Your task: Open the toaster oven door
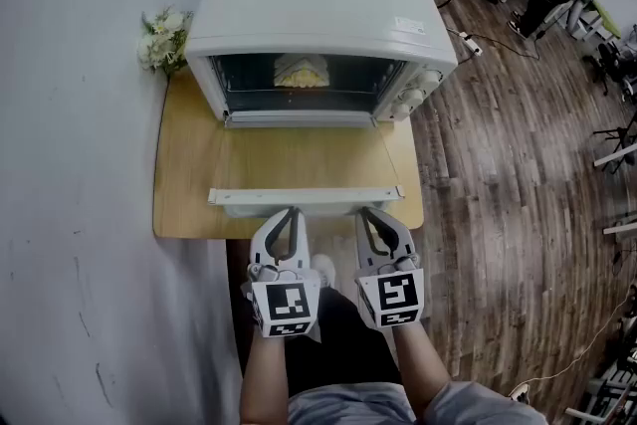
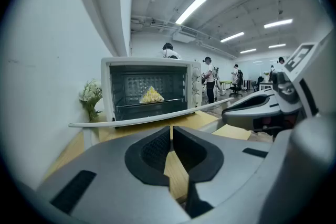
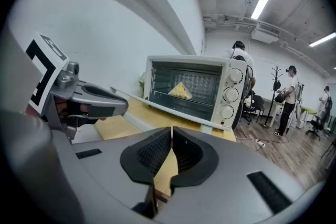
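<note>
Head view: the toaster oven door [image 1: 304,197] lies flat near the table's [image 1: 184,184] front edge. My left gripper [image 1: 291,214] and right gripper [image 1: 366,214], jaws together on nothing (looks done), should retreat without bumping it.

No text, brand, number or sign is legible: the label [image 1: 410,25] on the toaster oven [image 1: 318,10] is too small to read, and the cubes on the left gripper [image 1: 290,214] and right gripper [image 1: 366,214] bear only square markers.
</note>
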The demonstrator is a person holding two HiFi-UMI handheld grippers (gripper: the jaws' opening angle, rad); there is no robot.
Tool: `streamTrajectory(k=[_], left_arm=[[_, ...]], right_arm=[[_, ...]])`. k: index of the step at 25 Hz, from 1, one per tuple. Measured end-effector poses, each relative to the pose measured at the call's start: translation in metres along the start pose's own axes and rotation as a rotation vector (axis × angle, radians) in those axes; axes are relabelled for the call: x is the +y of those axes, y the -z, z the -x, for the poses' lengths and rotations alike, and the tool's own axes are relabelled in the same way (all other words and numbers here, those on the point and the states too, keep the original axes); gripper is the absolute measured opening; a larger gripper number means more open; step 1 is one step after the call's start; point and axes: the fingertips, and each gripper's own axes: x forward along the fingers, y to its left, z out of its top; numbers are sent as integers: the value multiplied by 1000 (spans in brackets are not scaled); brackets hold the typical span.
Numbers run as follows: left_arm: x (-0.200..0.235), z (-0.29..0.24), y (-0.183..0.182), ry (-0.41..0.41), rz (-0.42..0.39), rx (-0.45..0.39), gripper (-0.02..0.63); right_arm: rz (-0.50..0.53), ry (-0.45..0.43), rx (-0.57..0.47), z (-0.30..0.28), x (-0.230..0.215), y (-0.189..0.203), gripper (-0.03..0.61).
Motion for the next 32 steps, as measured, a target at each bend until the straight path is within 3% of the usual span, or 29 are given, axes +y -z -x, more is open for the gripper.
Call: streamTrajectory(k=[19, 32], left_arm=[[-7, -18, 70, -1, 15, 57, 14], [-10, -21, 83, -8, 46, 81, 9]], right_arm=[[-68, 41, 46, -19, 15, 70, 8], [-119, 61, 89, -24, 16, 82, 8]])
